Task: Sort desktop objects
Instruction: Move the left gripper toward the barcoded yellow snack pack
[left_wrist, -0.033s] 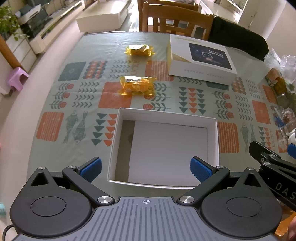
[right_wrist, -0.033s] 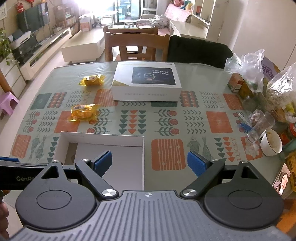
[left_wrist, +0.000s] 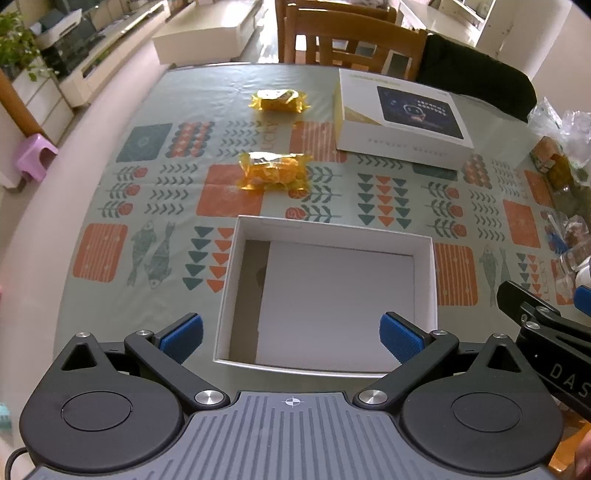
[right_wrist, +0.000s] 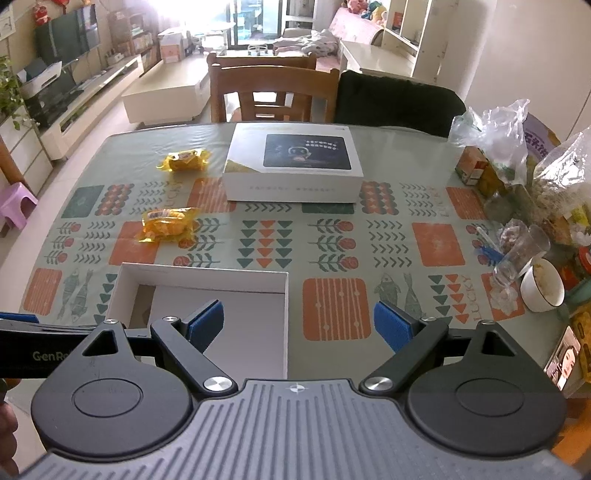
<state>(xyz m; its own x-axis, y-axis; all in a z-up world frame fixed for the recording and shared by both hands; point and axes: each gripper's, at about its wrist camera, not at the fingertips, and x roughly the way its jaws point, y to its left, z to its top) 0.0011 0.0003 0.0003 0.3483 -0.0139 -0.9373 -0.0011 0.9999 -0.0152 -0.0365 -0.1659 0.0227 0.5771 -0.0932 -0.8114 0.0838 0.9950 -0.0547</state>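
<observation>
An open white box lies on the patterned tablecloth, empty apart from a white sheet. Two yellow snack packets lie beyond it: a near one and a far one. A closed white product box lies further back. My left gripper is open and empty over the box's near edge. My right gripper is open and empty over the box's right wall. Part of the right gripper shows in the left wrist view.
Clutter fills the table's right side: plastic bags, a glass, a white bowl and small cartons. Wooden chairs and a dark chair stand at the far edge.
</observation>
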